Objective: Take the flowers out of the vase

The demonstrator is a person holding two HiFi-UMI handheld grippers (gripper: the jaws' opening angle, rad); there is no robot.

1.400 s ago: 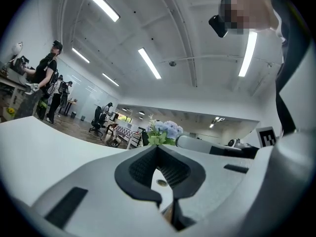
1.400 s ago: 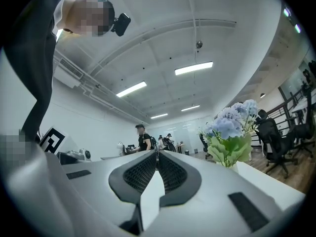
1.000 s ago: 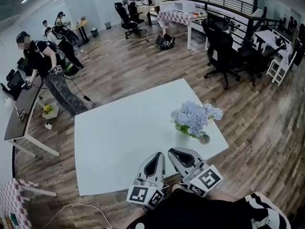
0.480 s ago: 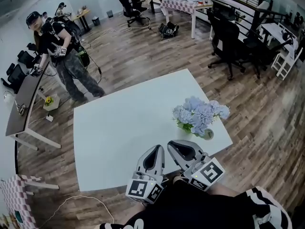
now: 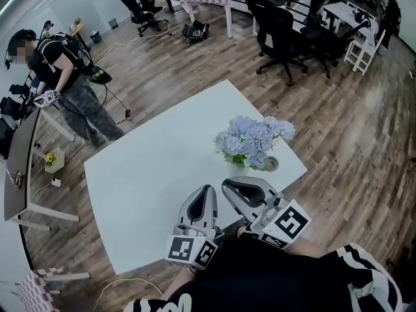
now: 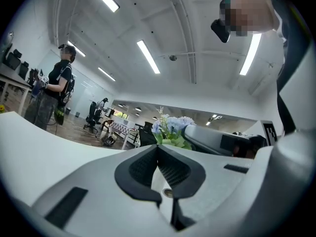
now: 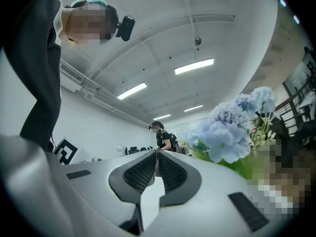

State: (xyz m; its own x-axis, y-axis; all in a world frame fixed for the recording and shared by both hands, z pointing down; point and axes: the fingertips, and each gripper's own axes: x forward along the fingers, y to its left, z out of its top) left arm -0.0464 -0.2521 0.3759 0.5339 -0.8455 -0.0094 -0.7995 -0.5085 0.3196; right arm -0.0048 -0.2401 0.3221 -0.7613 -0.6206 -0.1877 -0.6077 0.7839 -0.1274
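- Flowers (image 5: 250, 140), head view: pale blue bunch with green leaves, standing in the vase (image 5: 270, 164) near the right near corner of the white worktop (image 5: 156, 174).
- Left tongs (image 5: 207, 188) and right tongs (image 5: 226, 183) sit side by side over the worktop's near edge, both short of the vase. Right tongs are the closer pair, with only bare worktop between them and the vase.
- Around the worktop: wood floor (image 5: 351, 135), black office chairs (image 5: 279, 28) beyond the far side, a person (image 5: 62, 70) standing by a dark desk (image 5: 16, 168) at far left.
- Left gripper view: left tongs (image 6: 157, 147) clenched, pads together, nothing between them. Flowers (image 6: 170, 126) are ahead, just right of the tips. The right tongs (image 6: 217, 139) cross in front and cover the bunch's right side. The person (image 6: 52, 95) is off to the left.
- Right gripper view: right tongs (image 7: 157, 152) clenched, empty. Flowers (image 7: 232, 127) are close on the right, off the line of the jaws. The person (image 7: 165, 138) is straight ahead in the background.
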